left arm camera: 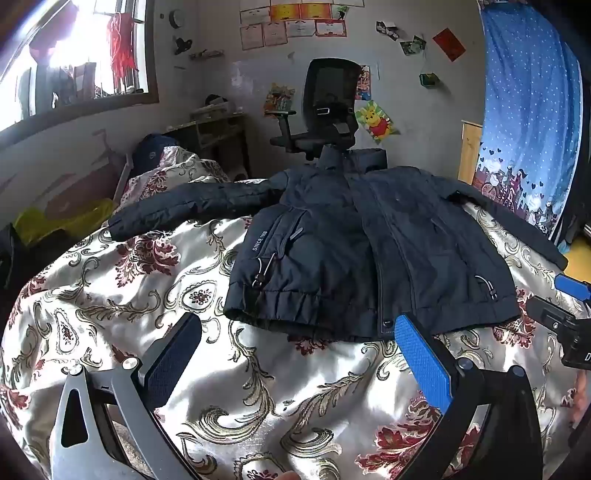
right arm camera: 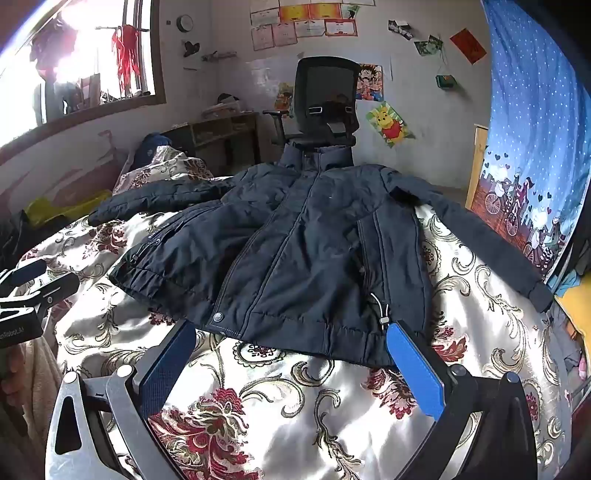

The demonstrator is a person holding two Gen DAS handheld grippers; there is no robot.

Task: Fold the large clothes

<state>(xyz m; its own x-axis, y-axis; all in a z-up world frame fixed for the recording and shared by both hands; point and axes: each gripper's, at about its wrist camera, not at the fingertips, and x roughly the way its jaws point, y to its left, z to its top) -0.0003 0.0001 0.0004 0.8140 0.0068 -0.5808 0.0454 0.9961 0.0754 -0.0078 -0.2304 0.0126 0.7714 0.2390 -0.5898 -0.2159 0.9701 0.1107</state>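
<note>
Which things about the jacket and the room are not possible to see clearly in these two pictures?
- Jacket back side: both views, it lies face up on the bedspread.
- Its cuff beside the right gripper: left wrist view, too dark to make out clearly.
- Papers on the wall: both views, text too small, top row cut off.
- Window: glare hides outside.

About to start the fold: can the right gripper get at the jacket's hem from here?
Probably yes. The right gripper hovers just short of the jacket hem, jaws wide open, with only bare floral bedspread between.
</note>
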